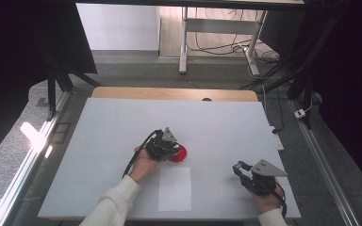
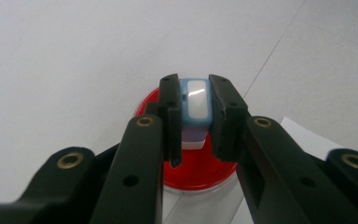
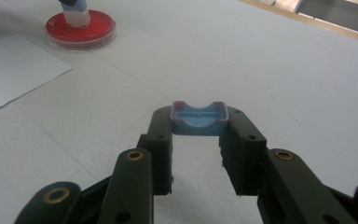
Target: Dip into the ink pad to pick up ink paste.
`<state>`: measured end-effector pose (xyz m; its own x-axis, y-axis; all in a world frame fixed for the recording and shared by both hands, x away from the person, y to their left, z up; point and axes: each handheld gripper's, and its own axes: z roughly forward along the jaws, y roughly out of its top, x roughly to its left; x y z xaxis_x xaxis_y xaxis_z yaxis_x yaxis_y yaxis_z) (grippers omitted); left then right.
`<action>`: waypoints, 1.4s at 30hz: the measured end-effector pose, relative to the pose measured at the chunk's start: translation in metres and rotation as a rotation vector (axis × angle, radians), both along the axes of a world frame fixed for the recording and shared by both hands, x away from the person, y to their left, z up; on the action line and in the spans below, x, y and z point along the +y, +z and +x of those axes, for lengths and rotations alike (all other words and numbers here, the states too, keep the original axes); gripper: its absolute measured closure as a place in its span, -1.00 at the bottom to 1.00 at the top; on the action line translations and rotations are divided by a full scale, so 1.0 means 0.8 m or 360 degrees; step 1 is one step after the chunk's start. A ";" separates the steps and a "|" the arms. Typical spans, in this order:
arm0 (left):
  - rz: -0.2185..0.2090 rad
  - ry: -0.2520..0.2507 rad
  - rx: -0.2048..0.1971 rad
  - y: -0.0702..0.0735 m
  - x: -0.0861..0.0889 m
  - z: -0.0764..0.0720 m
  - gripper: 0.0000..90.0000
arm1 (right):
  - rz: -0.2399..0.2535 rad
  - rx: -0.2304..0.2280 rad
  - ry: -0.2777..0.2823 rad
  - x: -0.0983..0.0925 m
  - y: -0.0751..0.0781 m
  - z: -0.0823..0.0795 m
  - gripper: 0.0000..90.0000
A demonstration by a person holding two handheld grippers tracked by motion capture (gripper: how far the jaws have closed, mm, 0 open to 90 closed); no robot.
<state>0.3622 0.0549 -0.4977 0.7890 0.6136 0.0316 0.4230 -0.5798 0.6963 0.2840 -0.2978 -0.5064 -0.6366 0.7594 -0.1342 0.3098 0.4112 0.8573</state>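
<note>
Now the left gripper (image 2: 196,109) has its jaws pinched on a pale blue stamp (image 2: 196,100), standing over the red dish (image 2: 193,172) near table centre. Toward four o'clock, the right gripper (image 3: 199,123) clamps a blue cap (image 3: 199,117), hollow side up.

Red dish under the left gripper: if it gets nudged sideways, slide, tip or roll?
The red dish looks flat, wide and shallow, so it would probably slide on the smooth white table rather than tip. Lying flat, it shouldn't roll. Its clear rim suggests light plastic, easily shoved.
</note>
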 end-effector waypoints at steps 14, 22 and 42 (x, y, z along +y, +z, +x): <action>-0.0007 0.0020 -0.0010 0.001 0.000 -0.002 0.69 | 0.0000 -0.0003 -0.0002 -0.001 0.000 0.000 0.45; -0.0131 0.0077 -0.0024 0.012 0.016 -0.001 0.68 | 0.0004 -0.0007 0.0001 -0.002 0.001 0.000 0.45; -0.0334 0.0049 -0.0052 0.050 0.041 -0.014 0.68 | 0.0005 -0.0010 -0.0001 -0.002 0.001 0.000 0.45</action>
